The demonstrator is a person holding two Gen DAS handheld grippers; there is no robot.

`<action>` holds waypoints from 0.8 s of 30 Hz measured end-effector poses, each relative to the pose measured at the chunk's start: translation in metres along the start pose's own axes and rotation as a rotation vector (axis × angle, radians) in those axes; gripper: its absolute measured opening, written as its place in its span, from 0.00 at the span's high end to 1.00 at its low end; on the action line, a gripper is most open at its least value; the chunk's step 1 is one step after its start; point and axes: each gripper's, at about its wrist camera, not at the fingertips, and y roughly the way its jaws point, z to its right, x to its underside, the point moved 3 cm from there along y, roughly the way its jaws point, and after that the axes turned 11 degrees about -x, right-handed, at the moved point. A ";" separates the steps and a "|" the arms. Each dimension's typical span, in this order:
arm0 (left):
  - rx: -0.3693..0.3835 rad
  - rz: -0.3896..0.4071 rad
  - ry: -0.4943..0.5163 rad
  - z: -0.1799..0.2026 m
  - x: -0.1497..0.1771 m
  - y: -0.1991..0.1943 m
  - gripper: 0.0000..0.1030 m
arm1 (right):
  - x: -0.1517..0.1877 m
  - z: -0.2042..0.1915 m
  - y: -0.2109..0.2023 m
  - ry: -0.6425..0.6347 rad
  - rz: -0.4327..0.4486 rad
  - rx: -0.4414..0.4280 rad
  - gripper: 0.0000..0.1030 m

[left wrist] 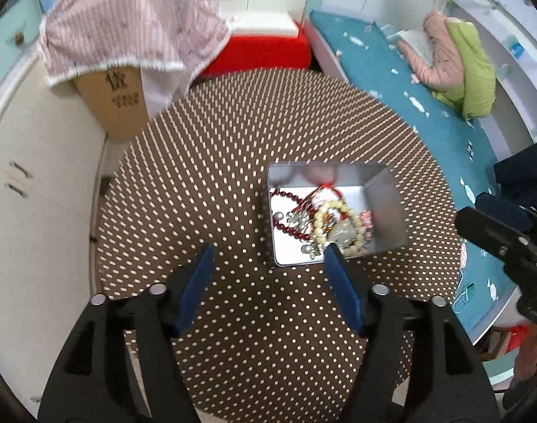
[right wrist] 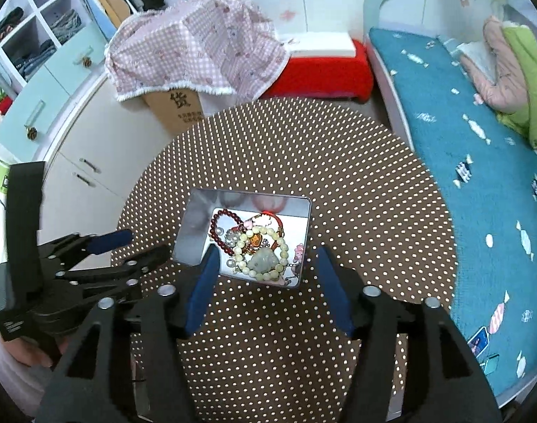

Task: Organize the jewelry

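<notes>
The jewelry (right wrist: 256, 246) is lying heaped inside the tin (right wrist: 305, 213) at frame centre on the dotted bench (right wrist: 374, 194). Both left tongs (left wrist: 268, 252) and right tongs (right wrist: 266, 255) are hovering spread, pinching nothing. Gathering appears complete; no lid is showing.

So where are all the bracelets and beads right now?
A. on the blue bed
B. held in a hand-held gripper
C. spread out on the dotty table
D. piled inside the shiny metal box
D: the bracelets and beads lie heaped together inside the open metal box on the dotted table, and both hand-held grippers are open and empty.
</notes>
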 end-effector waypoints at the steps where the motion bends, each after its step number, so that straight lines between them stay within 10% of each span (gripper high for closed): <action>1: -0.006 0.034 0.010 0.000 -0.002 -0.016 0.26 | 0.001 -0.003 -0.007 0.000 0.017 0.004 0.38; 14: -0.031 0.349 0.002 0.005 -0.003 -0.174 0.12 | 0.003 -0.050 -0.124 -0.062 0.276 0.021 0.17; 24: -0.044 0.393 -0.018 0.014 0.006 -0.206 0.11 | 0.010 -0.054 -0.155 -0.095 0.346 -0.002 0.09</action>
